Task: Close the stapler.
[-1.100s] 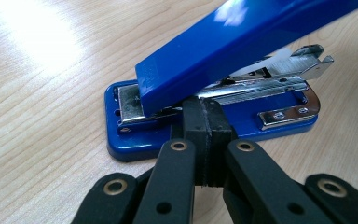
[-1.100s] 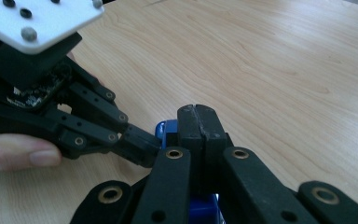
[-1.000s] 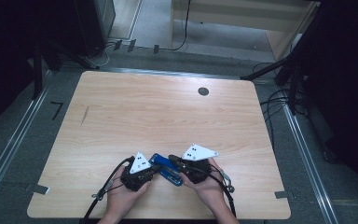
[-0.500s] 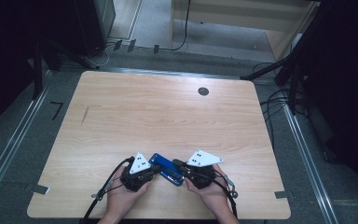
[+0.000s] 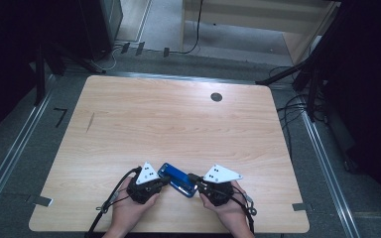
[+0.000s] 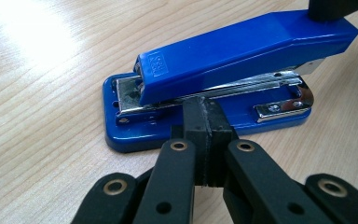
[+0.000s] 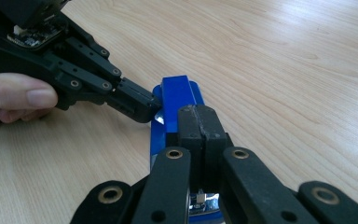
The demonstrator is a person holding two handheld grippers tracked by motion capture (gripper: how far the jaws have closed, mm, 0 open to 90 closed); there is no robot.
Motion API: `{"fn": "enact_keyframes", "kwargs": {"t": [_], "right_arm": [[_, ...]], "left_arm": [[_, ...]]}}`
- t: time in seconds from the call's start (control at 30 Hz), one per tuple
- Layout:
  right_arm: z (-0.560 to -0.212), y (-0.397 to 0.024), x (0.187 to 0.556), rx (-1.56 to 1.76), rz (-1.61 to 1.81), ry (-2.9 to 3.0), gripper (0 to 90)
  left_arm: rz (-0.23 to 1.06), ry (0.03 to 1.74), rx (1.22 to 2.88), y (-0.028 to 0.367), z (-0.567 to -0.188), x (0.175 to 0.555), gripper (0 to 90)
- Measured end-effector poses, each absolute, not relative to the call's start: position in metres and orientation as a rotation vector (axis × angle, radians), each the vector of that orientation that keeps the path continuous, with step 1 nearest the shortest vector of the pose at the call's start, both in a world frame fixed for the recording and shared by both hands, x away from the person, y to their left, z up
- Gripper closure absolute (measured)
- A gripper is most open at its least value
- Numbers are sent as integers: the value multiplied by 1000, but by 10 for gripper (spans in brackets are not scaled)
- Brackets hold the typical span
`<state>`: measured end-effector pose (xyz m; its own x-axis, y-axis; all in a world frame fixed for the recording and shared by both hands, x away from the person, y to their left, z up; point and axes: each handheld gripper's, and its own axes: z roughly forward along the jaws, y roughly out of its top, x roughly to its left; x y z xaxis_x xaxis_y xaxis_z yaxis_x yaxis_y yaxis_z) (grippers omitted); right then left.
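Stapler (image 5: 177, 179) sits near the tabletop's near edge, mid-width. Left gripper (image 6: 204, 122) has its jaws pressed together, empty, tips butted against the stapler's side. Right gripper (image 7: 200, 122), also closed and empty, rests on the top arm's end. To press well: keep left bracing the base, push right straight down, no sideways load.

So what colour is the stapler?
The stapler is bright blue with shiny silver metal inside, clearest in the left gripper view.

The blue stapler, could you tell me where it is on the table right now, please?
In the high view the blue stapler lies near the table's front edge, between the left claw and right claw.
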<state>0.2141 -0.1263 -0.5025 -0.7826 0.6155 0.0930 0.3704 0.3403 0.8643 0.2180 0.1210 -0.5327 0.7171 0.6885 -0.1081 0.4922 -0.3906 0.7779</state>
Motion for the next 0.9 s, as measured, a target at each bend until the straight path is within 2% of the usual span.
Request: {"fn": "enact_keyframes", "kwargs": {"t": [0.67, 0.9], "right_arm": [[-515, -135, 206, 945, 1430, 2341, 900], [-515, -123, 203, 905, 1426, 2376, 900]], "left_arm": [[296, 893, 2079, 120, -533, 218, 900], [300, 891, 2077, 119, -533, 218, 900]]}}
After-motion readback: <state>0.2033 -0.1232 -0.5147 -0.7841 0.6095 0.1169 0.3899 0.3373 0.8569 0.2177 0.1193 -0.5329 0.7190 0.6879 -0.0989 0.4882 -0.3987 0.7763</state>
